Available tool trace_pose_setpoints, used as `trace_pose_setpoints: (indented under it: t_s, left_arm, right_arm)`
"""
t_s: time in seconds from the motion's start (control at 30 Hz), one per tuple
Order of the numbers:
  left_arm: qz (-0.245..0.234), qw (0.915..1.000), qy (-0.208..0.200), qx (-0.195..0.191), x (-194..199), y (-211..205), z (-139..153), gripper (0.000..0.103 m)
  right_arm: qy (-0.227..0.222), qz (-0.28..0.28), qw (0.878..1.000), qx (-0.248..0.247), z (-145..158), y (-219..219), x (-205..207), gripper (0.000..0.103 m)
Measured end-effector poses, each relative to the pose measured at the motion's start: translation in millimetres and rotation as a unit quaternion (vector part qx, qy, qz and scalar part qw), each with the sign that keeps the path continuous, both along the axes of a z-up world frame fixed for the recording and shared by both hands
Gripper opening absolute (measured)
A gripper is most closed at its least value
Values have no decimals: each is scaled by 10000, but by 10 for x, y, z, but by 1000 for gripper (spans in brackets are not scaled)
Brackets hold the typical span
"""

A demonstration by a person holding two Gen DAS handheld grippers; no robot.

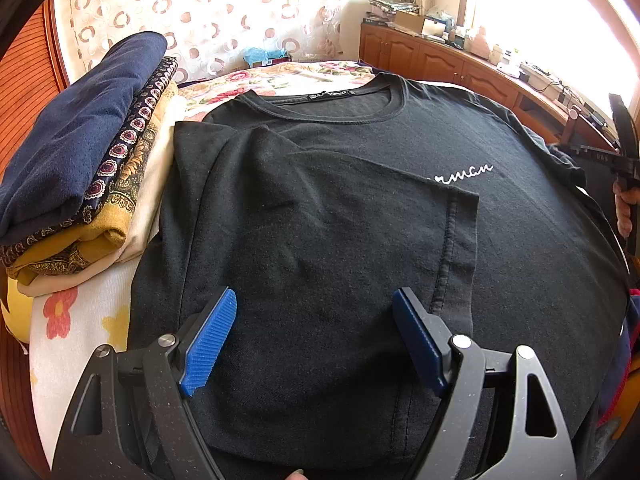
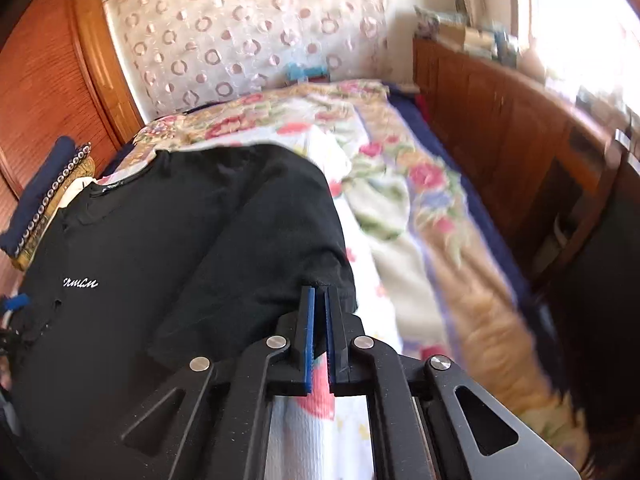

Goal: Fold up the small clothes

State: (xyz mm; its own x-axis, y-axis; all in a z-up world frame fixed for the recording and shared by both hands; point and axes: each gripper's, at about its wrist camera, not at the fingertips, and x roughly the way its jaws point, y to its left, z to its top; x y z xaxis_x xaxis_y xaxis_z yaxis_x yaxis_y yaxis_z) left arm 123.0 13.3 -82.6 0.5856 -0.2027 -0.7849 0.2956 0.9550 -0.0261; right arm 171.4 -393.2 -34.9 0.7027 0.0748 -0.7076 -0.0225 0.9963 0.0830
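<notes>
the black shirt (image 1: pixel 360 208) is lying front-up on the flowered bed (image 2: pixel 404 216), its one sleeve folded across the chest; the left claw (image 1: pixel 314 332) is hovering wide open over the lower half, gripping nothing, while the right claw (image 2: pixel 319 300) is pinching narrow on the other sleeve's edge. a stack of folded clothes (image 1: pixel 80 152) is sitting just beside the shirt's left edge, and bare bedding is stretching toward the wooden cabinets (image 2: pixel 520 152). both claws are pointing toward the collar.
</notes>
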Motion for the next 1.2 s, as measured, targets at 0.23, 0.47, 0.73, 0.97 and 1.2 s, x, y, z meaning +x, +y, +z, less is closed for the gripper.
trace_pose_setpoints:
  t_s: [0.23, 0.47, 0.73, 0.97, 1.2]
  left_arm:
    - [52, 9999, -120, 19, -46, 37, 39, 81]
    - [245, 9979, -550, -218, -230, 169, 302, 81]
    - [163, 9947, -956, -353, -455, 151, 581, 81]
    - [72, 9931, -1086, -440, -517, 77, 668, 81]
    - [41, 9930, -1096, -441, -562, 34, 667, 81]
  right_arm:
    - [-649, 384, 9968, -270, 369, 363, 37, 4]
    - [-907, 1376, 9860, -261, 511, 1053, -200, 4]
    - [-391, 2050, 9773, -375, 107, 1504, -490, 15]
    - [-485, 1682, 9839, -353, 275, 1308, -622, 30]
    - [-138, 1321, 9908, -242, 142, 1304, -303, 31]
